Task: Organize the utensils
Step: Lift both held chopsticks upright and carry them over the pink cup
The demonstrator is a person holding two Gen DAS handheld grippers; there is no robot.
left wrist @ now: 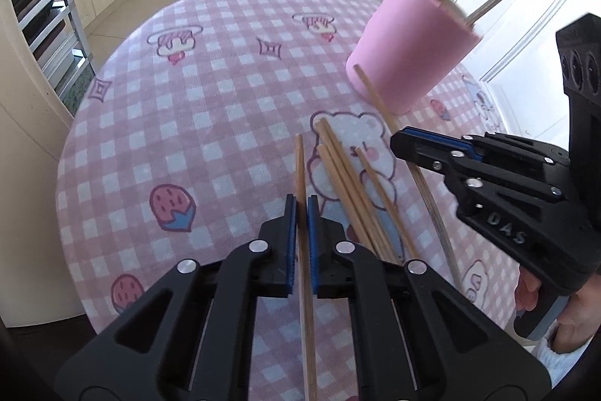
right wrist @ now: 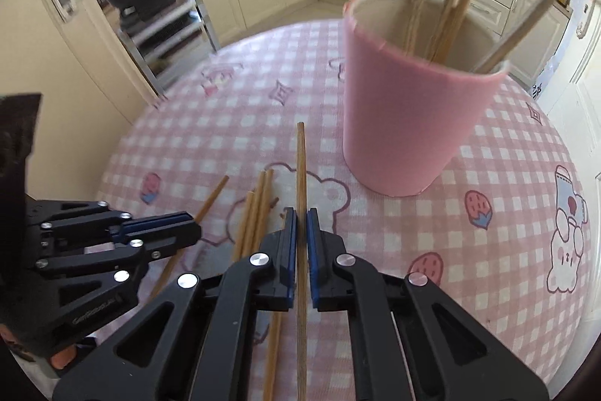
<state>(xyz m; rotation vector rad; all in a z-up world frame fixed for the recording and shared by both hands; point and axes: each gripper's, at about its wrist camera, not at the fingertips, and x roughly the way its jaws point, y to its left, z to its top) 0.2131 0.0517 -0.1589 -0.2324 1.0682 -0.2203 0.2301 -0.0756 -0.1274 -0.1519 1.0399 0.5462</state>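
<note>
Pickup step: left tool (left wrist: pixel 301 209) and right tool (right wrist: pixel 300 222) each clamp one chopstick (left wrist: pixel 300 168); next, lift both into the far pink cup (right wrist: pixel 409 123).

Round table under pink-and-white checked cartoon-print cloth (left wrist: pixel 195 108), pink cylindrical holder (right wrist: pixel 405 123) toward far edge, loose wooden chopsticks (left wrist: pixel 349 183) mid-tabletop

Matt wooden chopsticks (left wrist: pixel 340 171) lie on the soft woven cloth (left wrist: pixel 210 108) of the worktop, the pink holder (right wrist: pixel 405 115) at 1 o'clock looks matt, and each gripper (left wrist: pixel 301 213) is black plastic.
</note>
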